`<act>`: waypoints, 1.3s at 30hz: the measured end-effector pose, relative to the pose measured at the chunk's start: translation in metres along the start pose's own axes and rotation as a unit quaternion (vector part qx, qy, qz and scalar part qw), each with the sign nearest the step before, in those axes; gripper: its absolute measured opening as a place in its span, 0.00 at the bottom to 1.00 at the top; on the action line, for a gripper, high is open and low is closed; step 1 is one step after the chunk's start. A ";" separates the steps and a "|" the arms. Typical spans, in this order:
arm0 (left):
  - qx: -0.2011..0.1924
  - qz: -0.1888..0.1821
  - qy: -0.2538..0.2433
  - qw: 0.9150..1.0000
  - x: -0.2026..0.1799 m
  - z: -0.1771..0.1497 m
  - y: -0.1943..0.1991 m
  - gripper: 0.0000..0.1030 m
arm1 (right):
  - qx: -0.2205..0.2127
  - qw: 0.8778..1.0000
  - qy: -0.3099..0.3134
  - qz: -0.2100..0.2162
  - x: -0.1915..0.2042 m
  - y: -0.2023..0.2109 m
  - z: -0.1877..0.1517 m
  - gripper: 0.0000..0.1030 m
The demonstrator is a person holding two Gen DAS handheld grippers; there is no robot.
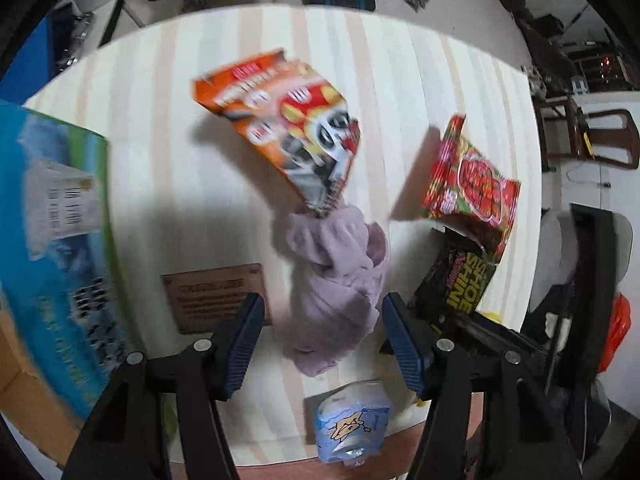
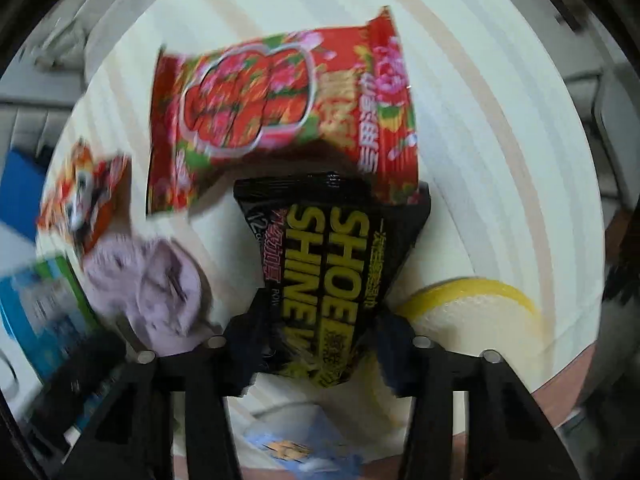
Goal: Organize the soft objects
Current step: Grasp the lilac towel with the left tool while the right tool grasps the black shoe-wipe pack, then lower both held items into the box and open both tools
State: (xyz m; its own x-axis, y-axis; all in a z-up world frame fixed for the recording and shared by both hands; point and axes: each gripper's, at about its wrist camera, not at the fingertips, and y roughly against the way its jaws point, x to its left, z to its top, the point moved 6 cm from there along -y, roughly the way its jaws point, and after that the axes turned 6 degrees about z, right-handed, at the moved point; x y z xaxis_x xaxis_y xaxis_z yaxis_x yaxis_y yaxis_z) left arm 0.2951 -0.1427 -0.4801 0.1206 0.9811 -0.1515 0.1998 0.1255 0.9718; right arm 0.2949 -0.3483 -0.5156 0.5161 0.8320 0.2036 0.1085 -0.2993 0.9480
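Observation:
A crumpled lilac cloth lies on the striped table. My left gripper is open, its blue pads on either side of the cloth's near end. An orange panda snack bag lies just beyond the cloth. In the right wrist view my right gripper is shut on a black and yellow shoe-shine wipes pack, which sticks out forward between the fingers. A red snack bag lies beyond it. The cloth shows at the left there.
A blue and green box stands at the left. A brown card lies beside the cloth. A blue tissue pack sits at the near edge. A yellow sponge lies right of the right gripper. Chairs stand beyond the table.

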 end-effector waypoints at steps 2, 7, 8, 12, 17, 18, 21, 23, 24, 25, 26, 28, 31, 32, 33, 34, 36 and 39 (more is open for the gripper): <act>0.013 -0.002 -0.008 1.000 -0.007 0.001 -0.013 0.57 | -0.001 0.999 0.028 -0.019 0.001 0.001 -0.006 0.48; 0.030 0.015 -0.026 0.999 -0.019 0.006 -0.038 0.57 | 0.003 0.998 0.054 -0.023 -0.010 -0.001 -0.011 0.53; 0.020 0.020 -0.030 0.999 -0.022 0.006 -0.038 0.56 | 0.005 0.998 0.055 -0.022 -0.011 -0.001 -0.011 0.54; -0.003 0.035 -0.041 0.999 -0.026 0.007 -0.034 0.35 | 0.004 0.997 0.062 -0.037 -0.011 -0.003 -0.012 0.51; -0.023 0.033 -0.035 0.999 -0.016 -0.004 -0.019 0.34 | -0.007 0.996 0.077 -0.048 0.009 -0.003 -0.019 0.42; -0.028 0.026 -0.033 0.999 -0.014 -0.007 -0.013 0.34 | -0.010 0.996 0.079 -0.047 0.013 -0.002 -0.021 0.42; -0.055 0.007 -0.024 0.998 -0.006 -0.021 0.015 0.34 | -0.017 0.995 0.094 -0.032 0.025 0.012 -0.036 0.41; -0.081 -0.004 -0.019 0.997 0.000 -0.033 0.041 0.34 | -0.027 0.993 0.109 -0.022 0.036 0.027 -0.048 0.41; -0.097 -0.011 -0.014 0.995 0.006 -0.041 0.058 0.34 | -0.034 0.992 0.119 -0.014 0.044 0.035 -0.056 0.41; -0.106 -0.015 -0.012 0.994 0.011 -0.046 0.068 0.34 | -0.038 0.991 0.125 -0.006 0.050 0.042 -0.062 0.41; -0.122 -0.019 -0.008 0.992 0.019 -0.057 0.086 0.34 | -0.044 0.990 0.133 0.004 0.058 0.051 -0.070 0.41; -0.146 -0.022 -0.001 0.989 0.035 -0.073 0.115 0.34 | -0.054 0.987 0.152 0.023 0.074 0.069 -0.088 0.41; -0.180 -0.016 0.009 0.983 0.069 -0.091 0.155 0.34 | -0.070 0.979 0.182 0.053 0.104 0.097 -0.116 0.41; -0.187 -0.014 0.013 0.982 0.081 -0.098 0.165 0.34 | -0.075 0.976 0.194 0.063 0.117 0.106 -0.127 0.41; -0.192 -0.010 0.020 0.981 0.086 -0.094 0.174 0.34 | -0.080 0.972 0.207 0.074 0.133 0.115 -0.140 0.41; -0.200 -0.003 0.027 0.979 0.102 -0.101 0.184 0.34 | -0.081 0.970 0.216 0.080 0.149 0.120 -0.147 0.41; -0.211 0.020 0.038 0.977 0.130 -0.102 0.194 0.34 | -0.085 0.962 0.241 0.096 0.180 0.131 -0.166 0.41; -0.219 0.055 0.049 0.973 0.171 -0.096 0.201 0.34 | -0.089 0.952 0.274 0.106 0.224 0.139 -0.189 0.41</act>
State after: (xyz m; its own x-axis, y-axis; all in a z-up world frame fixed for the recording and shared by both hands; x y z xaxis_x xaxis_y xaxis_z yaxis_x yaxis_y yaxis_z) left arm 0.2622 0.0649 -0.2935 0.0201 0.9988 -0.0441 -0.2444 0.0477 0.9685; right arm 0.2651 -0.1148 -0.2923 -0.0150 0.8950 0.4459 -0.1203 -0.4443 0.8878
